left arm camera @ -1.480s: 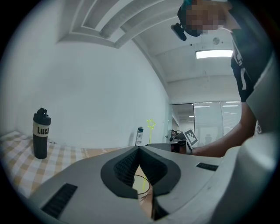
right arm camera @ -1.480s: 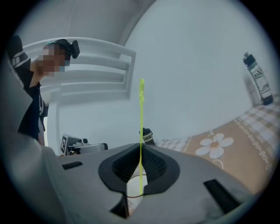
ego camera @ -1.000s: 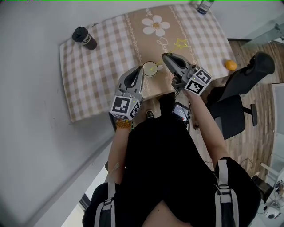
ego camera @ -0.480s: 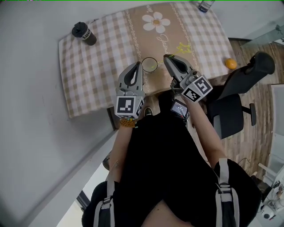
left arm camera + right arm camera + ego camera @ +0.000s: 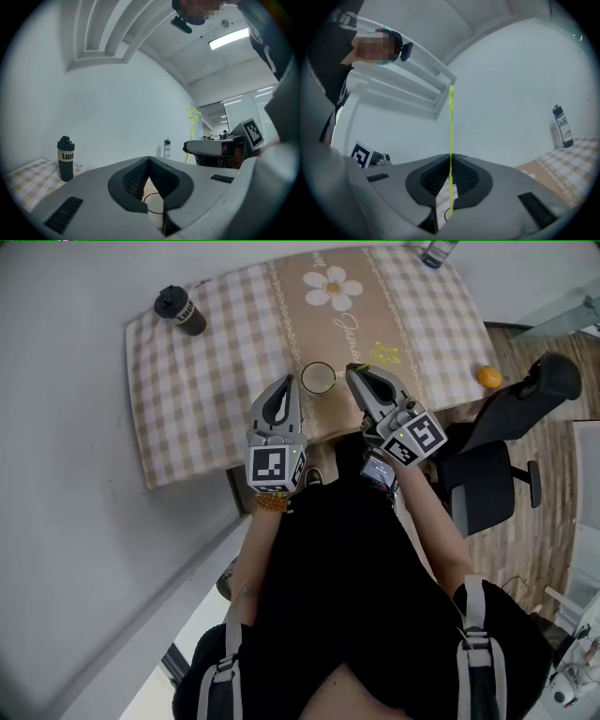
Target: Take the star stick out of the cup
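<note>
A thin yellow-green star stick (image 5: 451, 136) runs straight up between the pads of my right gripper (image 5: 450, 157), which is shut on it. Its star (image 5: 384, 353) shows in the head view to the right of the cup (image 5: 318, 378), and also in the left gripper view (image 5: 192, 113). The clear cup stands on the checked tablecloth (image 5: 206, 362) and looks free of the stick. My right gripper (image 5: 354, 371) sits just right of the cup. Just left of it, my left gripper (image 5: 286, 382) is shut with nothing between its pads (image 5: 136, 180).
A black bottle (image 5: 180, 312) stands at the table's far left. A clear bottle (image 5: 433, 253) is at the far edge. An orange (image 5: 487, 378) lies at the right edge by a black office chair (image 5: 506, 456). The table's front edge is right under both grippers.
My right gripper has shifted slightly away from the cup with the stick. The yellow that showed inside the cup is gone. The left gripper has barely moved.
</note>
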The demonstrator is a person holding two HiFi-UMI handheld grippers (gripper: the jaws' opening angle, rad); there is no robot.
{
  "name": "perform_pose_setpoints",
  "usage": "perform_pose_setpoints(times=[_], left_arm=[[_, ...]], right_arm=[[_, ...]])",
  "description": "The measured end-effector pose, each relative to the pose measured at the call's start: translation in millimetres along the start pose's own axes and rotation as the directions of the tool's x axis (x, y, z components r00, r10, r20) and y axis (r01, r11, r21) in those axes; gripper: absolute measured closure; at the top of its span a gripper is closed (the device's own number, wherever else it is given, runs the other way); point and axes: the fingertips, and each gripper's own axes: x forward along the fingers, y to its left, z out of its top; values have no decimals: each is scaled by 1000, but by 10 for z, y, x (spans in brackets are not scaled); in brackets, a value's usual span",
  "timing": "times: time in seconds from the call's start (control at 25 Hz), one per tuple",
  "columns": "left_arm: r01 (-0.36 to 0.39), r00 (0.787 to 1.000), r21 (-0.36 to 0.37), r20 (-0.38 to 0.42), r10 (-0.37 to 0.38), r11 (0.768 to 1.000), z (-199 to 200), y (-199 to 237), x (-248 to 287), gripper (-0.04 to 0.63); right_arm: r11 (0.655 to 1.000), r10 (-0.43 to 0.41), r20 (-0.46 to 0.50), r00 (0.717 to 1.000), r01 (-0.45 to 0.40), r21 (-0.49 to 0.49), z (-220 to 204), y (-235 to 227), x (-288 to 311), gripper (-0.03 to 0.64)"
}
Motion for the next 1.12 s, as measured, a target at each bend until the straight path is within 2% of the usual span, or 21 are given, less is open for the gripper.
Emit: perform_pose_setpoints(times=[0.36, 1.12], left_arm=[[2, 1000, 35, 2, -2, 999, 21, -6, -29, 595], [5, 1000, 37, 3, -5, 999, 14, 48, -46, 595]], right_arm=[[1000, -13, -3, 1000, 13, -18, -15, 57, 24, 604], [999, -18, -1, 1000, 18, -33, 10, 124, 104, 606]])
